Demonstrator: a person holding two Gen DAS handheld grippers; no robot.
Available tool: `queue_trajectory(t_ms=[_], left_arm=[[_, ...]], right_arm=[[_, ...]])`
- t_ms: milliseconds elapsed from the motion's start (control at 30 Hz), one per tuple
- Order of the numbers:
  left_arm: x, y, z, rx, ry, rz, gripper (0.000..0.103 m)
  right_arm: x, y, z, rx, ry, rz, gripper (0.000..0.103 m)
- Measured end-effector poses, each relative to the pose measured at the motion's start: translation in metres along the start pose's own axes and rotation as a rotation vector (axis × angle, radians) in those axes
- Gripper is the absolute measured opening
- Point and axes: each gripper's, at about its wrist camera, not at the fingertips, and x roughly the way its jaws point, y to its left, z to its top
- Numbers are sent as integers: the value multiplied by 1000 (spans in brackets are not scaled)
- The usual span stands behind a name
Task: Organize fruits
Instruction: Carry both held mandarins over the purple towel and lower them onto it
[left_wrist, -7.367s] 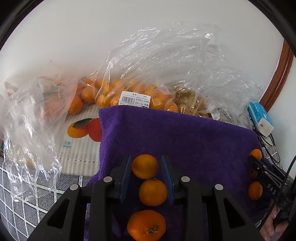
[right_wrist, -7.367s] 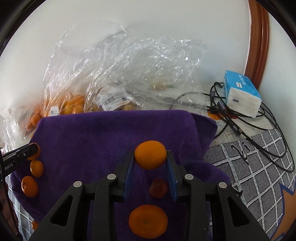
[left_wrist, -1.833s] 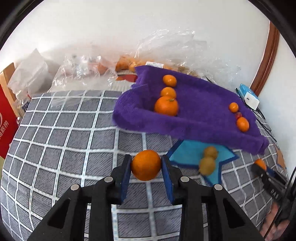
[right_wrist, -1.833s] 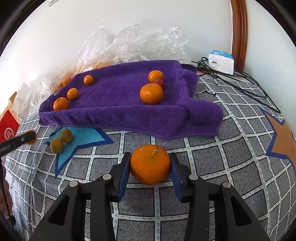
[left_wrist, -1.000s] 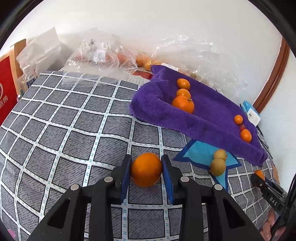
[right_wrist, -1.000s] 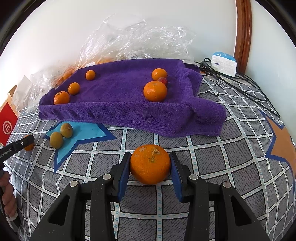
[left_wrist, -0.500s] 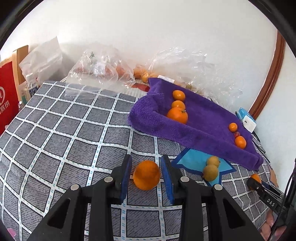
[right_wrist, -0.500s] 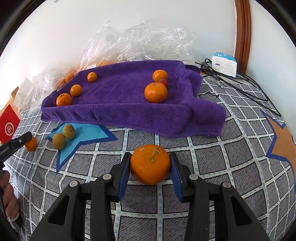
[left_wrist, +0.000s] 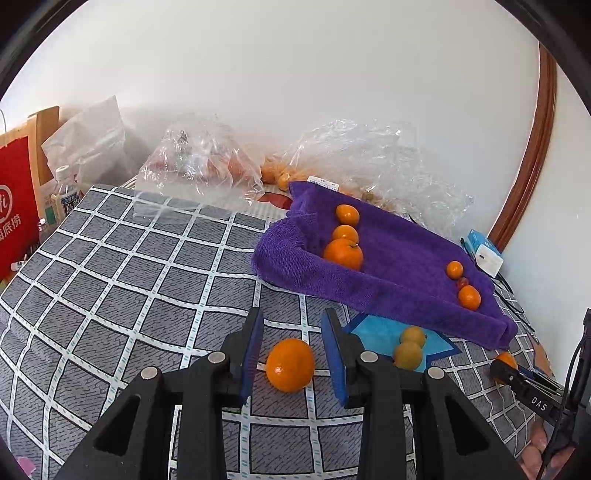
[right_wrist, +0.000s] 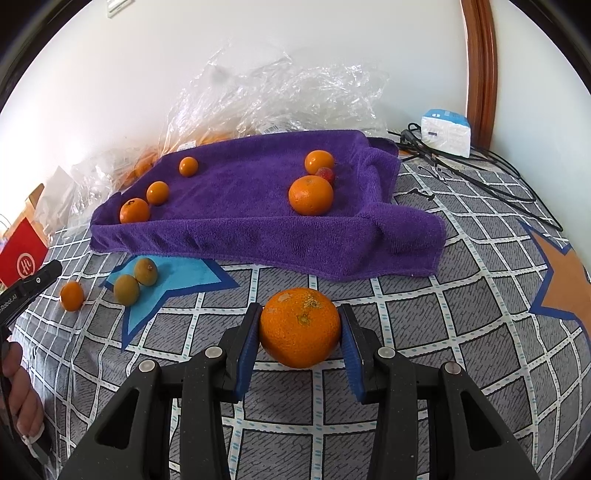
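Note:
A small orange (left_wrist: 290, 365) lies on the grey checked tablecloth (left_wrist: 110, 295) between the fingers of my left gripper (left_wrist: 291, 314), which stands open with a gap on each side of the fruit. From the right wrist view that orange (right_wrist: 72, 295) sits apart from the left gripper's tip (right_wrist: 37, 280). My right gripper (right_wrist: 299, 308) is shut on a large orange (right_wrist: 299, 326) low over the cloth. A purple towel (right_wrist: 240, 195) behind holds three oranges at its left and two oranges with a small red fruit (right_wrist: 325, 172) at its right.
Two yellow-green fruits (right_wrist: 127, 288) rest on a blue star patch (right_wrist: 184, 277). Clear plastic bags of fruit (left_wrist: 199, 166) line the wall. A white and blue box (right_wrist: 447, 131) with cables sits at the far right, a red bag (left_wrist: 14, 206) at the far left.
The small orange has come free of my left gripper's pads and now lies on the cloth; that gripper has tilted up a little. The right gripper with its large orange has stayed put.

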Motion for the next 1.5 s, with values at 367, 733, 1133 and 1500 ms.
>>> queue_trajectory(t_ms=[367,733,1133,1500], left_arm=[[-2,2,1,-8,-11,9,31],[-2,11,4,-48,-9,35,31],[-9,22,30,-105,7,37,31],[-4,9,74,-74,0,41,31]], right_arm=[[-2,2,2,0,3,-1,41],[-25,5,19,11,-43,4,41],[-44,13,48,-39,-89,-13,41],[-35,11,81,-29,-116,-12,41]])
